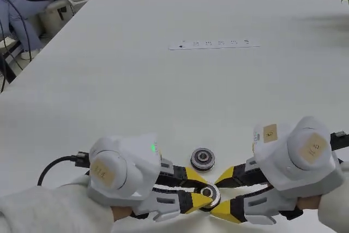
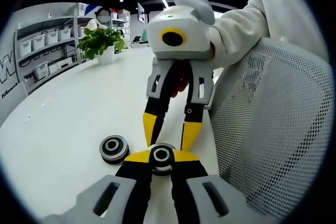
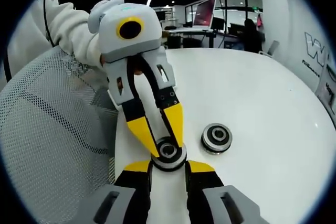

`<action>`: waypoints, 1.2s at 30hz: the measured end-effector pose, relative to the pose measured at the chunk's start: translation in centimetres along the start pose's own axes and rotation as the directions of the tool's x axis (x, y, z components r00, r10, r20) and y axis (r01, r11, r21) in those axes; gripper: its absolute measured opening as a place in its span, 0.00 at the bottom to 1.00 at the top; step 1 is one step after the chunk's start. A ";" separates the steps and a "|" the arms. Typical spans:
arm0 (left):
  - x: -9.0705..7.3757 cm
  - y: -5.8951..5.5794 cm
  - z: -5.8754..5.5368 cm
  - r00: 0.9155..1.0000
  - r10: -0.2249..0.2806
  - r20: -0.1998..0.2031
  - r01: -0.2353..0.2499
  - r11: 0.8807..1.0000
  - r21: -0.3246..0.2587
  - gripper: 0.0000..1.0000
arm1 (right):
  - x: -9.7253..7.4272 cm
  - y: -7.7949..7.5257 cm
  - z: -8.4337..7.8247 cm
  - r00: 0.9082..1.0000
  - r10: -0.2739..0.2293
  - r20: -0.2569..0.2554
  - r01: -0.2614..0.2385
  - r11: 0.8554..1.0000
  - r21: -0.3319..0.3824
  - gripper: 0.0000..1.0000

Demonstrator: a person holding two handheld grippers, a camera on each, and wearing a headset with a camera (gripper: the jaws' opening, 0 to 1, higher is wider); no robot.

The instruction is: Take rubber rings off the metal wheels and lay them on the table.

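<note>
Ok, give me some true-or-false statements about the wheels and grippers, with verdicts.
1. Two wheels, the held wheel and the free wheel, are on the table. True.
2. The left gripper and right gripper have their jaws around the same wheel. True.
3. The free wheel is stacked on the held wheel. False: it lies apart, beside it.
4. The free wheel is bare metal. False: a black ring wraps it.
</note>
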State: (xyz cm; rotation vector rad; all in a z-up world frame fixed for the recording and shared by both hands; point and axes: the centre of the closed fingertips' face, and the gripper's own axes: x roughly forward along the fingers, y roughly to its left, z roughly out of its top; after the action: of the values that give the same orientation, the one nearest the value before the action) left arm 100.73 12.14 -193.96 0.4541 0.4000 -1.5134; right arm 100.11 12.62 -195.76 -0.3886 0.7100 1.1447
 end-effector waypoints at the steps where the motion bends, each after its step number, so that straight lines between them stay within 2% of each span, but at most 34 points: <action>1: 0.0 0.0 0.0 1.000 0.003 0.004 -0.003 1.000 -0.001 0.08 | 0.0 -0.2 0.0 1.000 -0.006 -0.001 0.006 1.000 0.004 0.22; 14: 0.0 0.1 0.0 1.000 0.007 0.013 -0.007 1.000 -0.012 0.08 | -0.1 -0.2 -0.2 1.000 -0.006 -0.017 0.006 1.000 -0.025 0.18; 29: 0.0 0.2 0.0 1.000 0.012 0.024 -0.011 1.000 -0.023 0.08 | -0.4 -0.2 -0.5 1.000 0.008 -0.016 -0.007 0.999 0.041 0.12; 30: 0.0 0.2 0.1 1.000 0.012 0.025 -0.012 1.000 -0.024 0.08 | -0.4 -0.2 -0.5 1.000 0.008 -0.017 -0.007 0.999 0.044 0.10; 31: 0.0 0.2 0.1 1.000 0.013 0.026 -0.012 1.000 -0.025 0.08 | -0.6 -0.7 -1.1 0.999 -0.015 -0.051 0.017 0.999 0.029 0.01; 32: 0.0 0.2 0.1 1.000 0.013 0.027 -0.012 1.000 -0.025 0.08 | -0.5 -0.7 -0.9 0.999 -0.012 -0.037 0.013 0.999 0.035 0.00; 33: 0.0 0.2 0.1 1.000 0.013 0.028 -0.013 1.000 -0.025 0.08 | -0.6 -0.6 -0.8 1.000 -0.003 -0.024 0.005 0.997 0.071 0.00; 36: 0.0 0.2 0.1 1.000 0.014 0.028 -0.013 1.000 -0.026 0.08 | -0.5 -0.6 -0.9 0.999 -0.010 -0.034 0.012 0.999 0.048 0.00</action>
State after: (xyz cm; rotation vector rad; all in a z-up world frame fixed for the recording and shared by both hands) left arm 100.89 12.06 -193.88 0.4140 0.3932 -1.4983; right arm 100.29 11.52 -196.11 -0.3713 0.7624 1.1112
